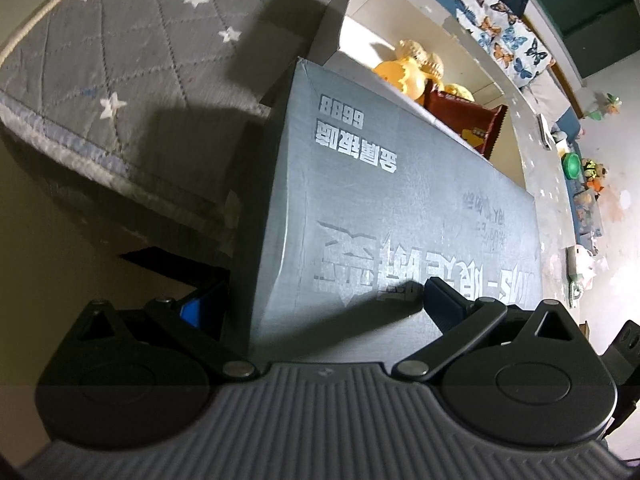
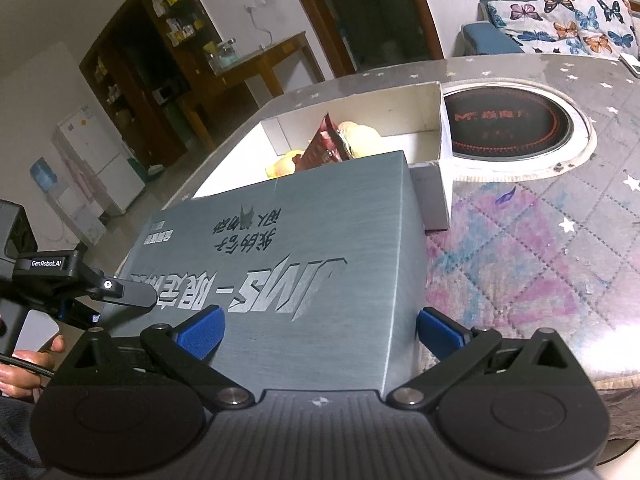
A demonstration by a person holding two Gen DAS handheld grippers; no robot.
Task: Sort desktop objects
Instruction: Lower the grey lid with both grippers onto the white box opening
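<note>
A grey box lid printed with silver letters is held between both grippers; it also shows in the right wrist view. My left gripper is shut on its near left edge. My right gripper is shut on its near right edge. The lid hangs tilted over the open white box, covering its near part. Inside the box lie yellow toys and a red snack packet; the packet and toys also show past the lid's far edge.
The box stands on a table under a grey quilted star-pattern cover. A round black cooktop is set into the table right of the box. A butterfly-print sofa is behind. Toys lie on the floor.
</note>
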